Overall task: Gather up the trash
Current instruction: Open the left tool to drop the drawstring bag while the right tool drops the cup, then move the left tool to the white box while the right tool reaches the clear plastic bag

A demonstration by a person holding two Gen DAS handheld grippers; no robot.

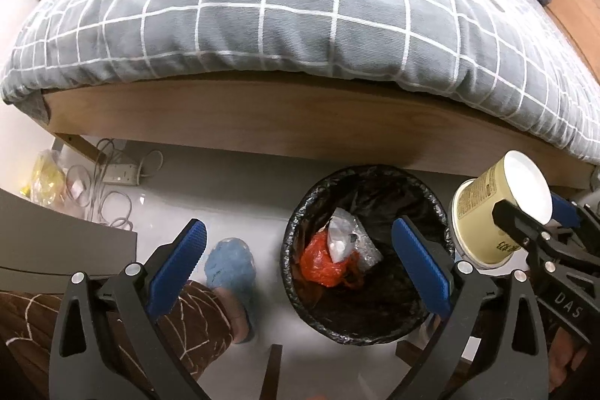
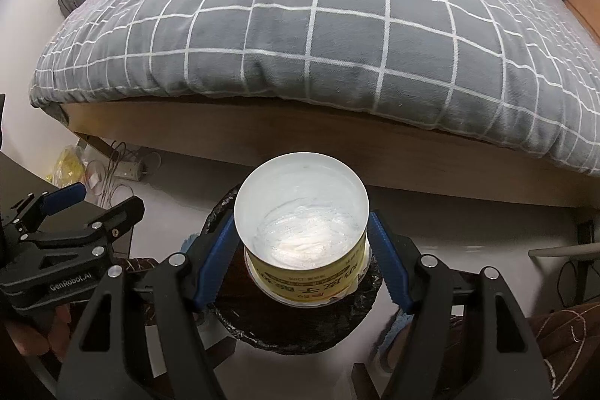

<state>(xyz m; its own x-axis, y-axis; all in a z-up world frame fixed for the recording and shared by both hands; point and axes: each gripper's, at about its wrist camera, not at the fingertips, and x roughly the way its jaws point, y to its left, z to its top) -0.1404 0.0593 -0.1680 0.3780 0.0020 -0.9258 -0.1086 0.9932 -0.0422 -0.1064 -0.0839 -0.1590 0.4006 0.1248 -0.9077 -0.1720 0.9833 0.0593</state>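
Dropping of cup pending: yellow noodle cup (image 2: 303, 235) is clamped by right gripper (image 2: 300, 261) above black-lined bin (image 1: 360, 325) beside the bed (image 1: 300, 122). Left gripper (image 1: 300, 272) is spread wide, empty. Cup should be centred over the bin mouth before release; rim contact is to be avoided.

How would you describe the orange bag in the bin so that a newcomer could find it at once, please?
Start at the bed with the grey checked duvet; on the floor beside its wooden frame stands a round bin lined in black plastic. Inside lies the orange bag, crumpled, the only brightly coloured item among clear and grey wrappers.
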